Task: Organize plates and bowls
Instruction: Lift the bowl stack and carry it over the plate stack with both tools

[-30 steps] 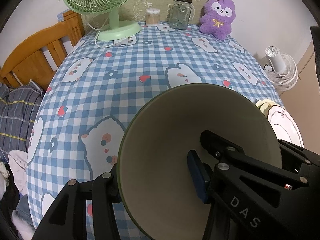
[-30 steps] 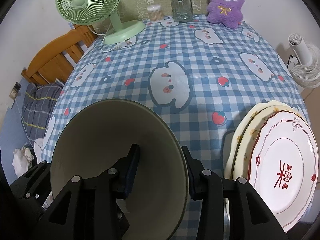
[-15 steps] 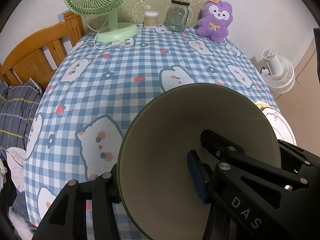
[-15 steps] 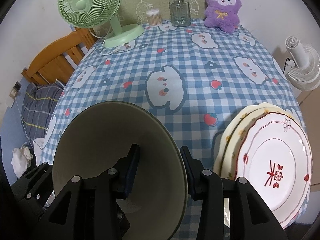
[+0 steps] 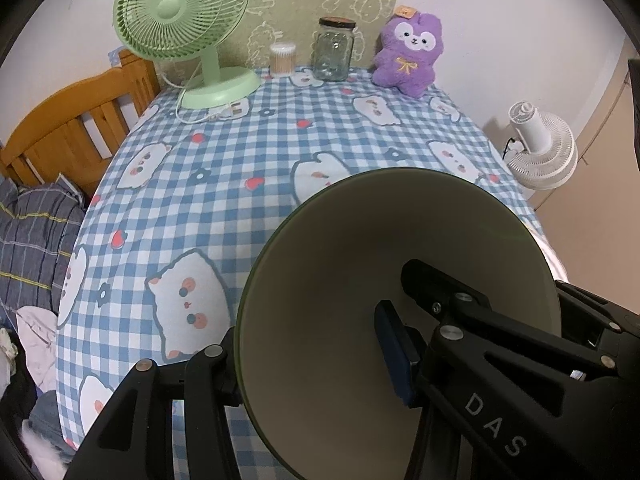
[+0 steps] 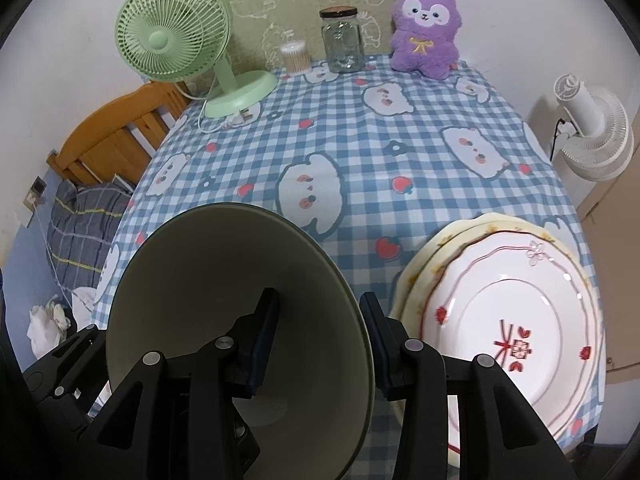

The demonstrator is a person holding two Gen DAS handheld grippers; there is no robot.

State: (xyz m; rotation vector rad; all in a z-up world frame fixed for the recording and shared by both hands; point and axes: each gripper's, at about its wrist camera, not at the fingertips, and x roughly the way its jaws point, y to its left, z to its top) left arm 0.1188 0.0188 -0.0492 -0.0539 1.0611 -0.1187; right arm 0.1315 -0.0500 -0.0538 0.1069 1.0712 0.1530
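A large olive-green bowl [image 5: 360, 248] hangs tilted above the near part of the blue checked tablecloth [image 5: 224, 184], gripped from both sides. My left gripper [image 5: 308, 348] is shut on its left wall, one finger outside and the blue pad [image 5: 390, 344] inside. My right gripper [image 6: 320, 316] is shut on the opposite wall of the same bowl [image 6: 208, 272], with one pad [image 6: 266, 320] inside and the other outside the rim. To its right, a white plate with red marks [image 6: 512, 320] lies on a cream plate [image 6: 424, 256] at the table's near right corner.
Along the far edge stand a green desk fan [image 5: 180, 12], a cotton-swab tub [image 5: 282, 60], a glass jar [image 5: 334, 50] and a purple plush toy [image 5: 408, 56]. A wooden bed frame [image 5: 72, 128] and bedding lie left; a white floor fan [image 6: 592, 128] is right.
Both grippers have risen together with the bowl still held between them. The table looks farther below and more of the back wall shows.
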